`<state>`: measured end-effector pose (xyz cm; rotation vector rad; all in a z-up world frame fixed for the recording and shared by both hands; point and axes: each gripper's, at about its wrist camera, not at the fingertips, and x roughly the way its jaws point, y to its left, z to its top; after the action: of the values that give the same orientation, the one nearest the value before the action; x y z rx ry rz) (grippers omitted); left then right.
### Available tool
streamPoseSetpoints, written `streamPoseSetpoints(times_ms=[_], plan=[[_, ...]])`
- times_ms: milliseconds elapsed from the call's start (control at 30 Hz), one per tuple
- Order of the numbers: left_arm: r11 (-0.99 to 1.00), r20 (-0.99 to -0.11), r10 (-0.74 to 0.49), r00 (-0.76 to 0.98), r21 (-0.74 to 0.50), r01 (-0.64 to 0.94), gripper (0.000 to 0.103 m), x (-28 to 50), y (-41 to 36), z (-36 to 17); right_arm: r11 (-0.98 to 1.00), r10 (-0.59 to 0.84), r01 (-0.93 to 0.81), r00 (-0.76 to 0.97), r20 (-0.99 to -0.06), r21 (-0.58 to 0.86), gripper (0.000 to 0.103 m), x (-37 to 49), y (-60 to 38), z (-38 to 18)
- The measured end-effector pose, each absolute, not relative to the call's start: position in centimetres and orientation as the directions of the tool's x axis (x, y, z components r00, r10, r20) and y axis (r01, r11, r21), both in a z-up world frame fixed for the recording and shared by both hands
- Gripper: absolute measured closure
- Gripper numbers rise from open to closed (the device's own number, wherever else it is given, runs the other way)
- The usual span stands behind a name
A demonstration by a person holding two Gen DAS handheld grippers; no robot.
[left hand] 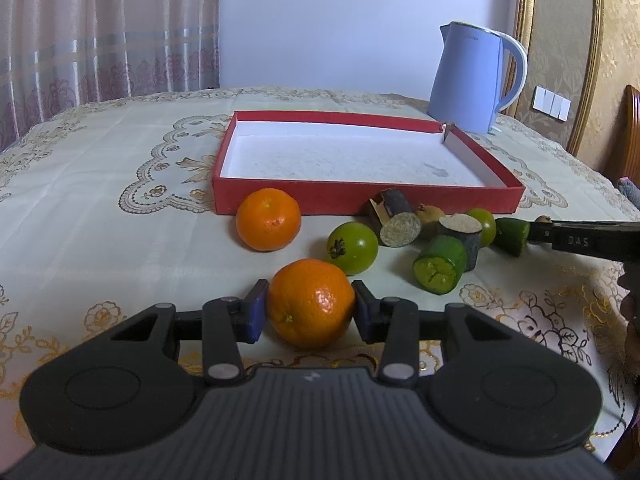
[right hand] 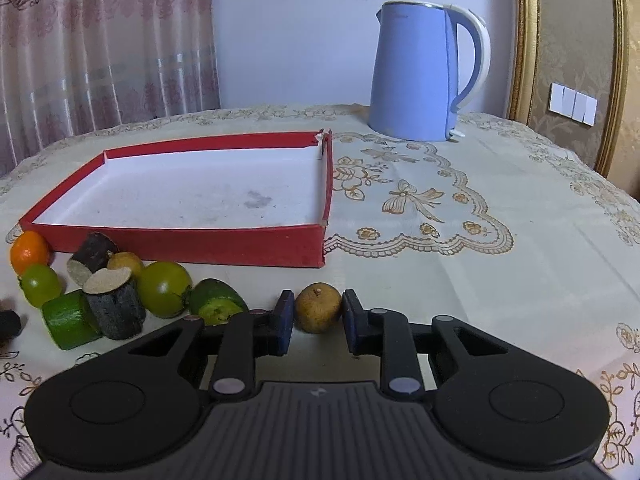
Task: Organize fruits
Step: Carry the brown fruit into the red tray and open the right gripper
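Orange (left hand: 311,303) sits between the blue pads of the left gripper (left hand: 309,312), clamped, at the near edge of the table (left hand: 100,184), in front of the red tray (left hand: 360,196). Right gripper (right hand: 318,314) is closed on a small brown longan (right hand: 319,308). Tray lies ahead of both, empty. Pad contact on longan's right side hard to confirm.

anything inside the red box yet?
No fruit. The red box shows only its white floor with a grey smudge. The strip just behind its near wall is hidden.
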<state>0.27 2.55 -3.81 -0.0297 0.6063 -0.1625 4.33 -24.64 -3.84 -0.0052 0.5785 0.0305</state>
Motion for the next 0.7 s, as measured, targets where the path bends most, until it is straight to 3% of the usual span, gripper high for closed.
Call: streamPoseSetpoints(times_ms=[300,700], plan=[[0.985,-0.561,-0.171,0.81,-0.092,0.143,0.063,0.4,2.9,-3.7,0.989,0.049,-0.104,0.898,-0.438,-0.103,0.078,6.4,-21.5,0.8],[0.982,-0.567,-0.187,0.802,-0.098,0.16,0.063,0.6,3.0,-3.8,0.987,0.063,-0.135,0.816,-0.575,-0.084,0.078,16.3,-18.9,-2.5]])
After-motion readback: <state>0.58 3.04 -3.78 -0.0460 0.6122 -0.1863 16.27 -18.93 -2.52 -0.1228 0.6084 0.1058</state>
